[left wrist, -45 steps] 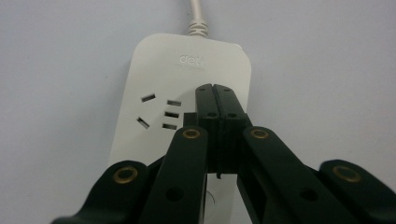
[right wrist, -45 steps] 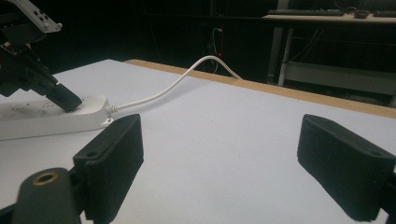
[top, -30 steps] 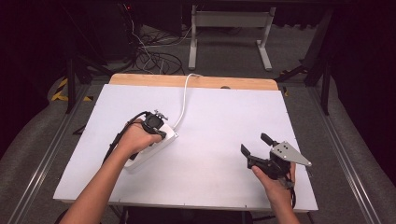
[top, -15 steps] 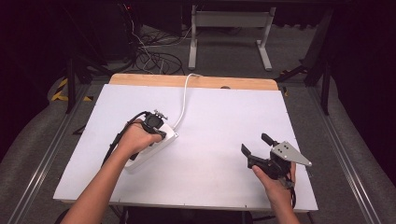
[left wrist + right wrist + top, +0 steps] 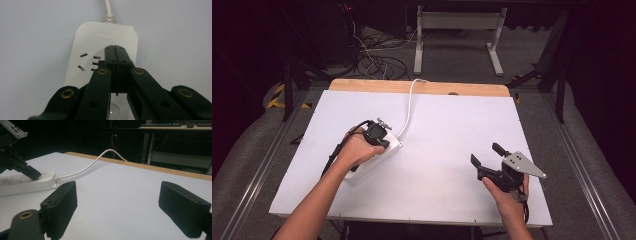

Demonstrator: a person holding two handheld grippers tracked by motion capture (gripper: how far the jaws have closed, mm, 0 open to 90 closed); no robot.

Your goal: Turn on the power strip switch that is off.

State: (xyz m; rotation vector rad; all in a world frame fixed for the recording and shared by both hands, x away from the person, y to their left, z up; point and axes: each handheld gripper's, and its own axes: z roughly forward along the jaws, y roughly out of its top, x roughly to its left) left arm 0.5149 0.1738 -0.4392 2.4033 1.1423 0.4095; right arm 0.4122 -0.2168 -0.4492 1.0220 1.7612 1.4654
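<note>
On the desk (image 5: 447, 150), left of centre, we see the left gripper (image 5: 115, 53) pressing a power strip (image 5: 105, 45).
Its jaws are closed together; the right gripper (image 5: 486, 156), lower right, has jaws spread wide.

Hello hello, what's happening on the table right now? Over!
Left gripper shut, fingers pressed on the white power strip. Right gripper open, holding nothing. Strip's cord runs off the far edge.

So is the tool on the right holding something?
No, the right tool has its jaws spread wide apart with just bare white table between them.
</note>
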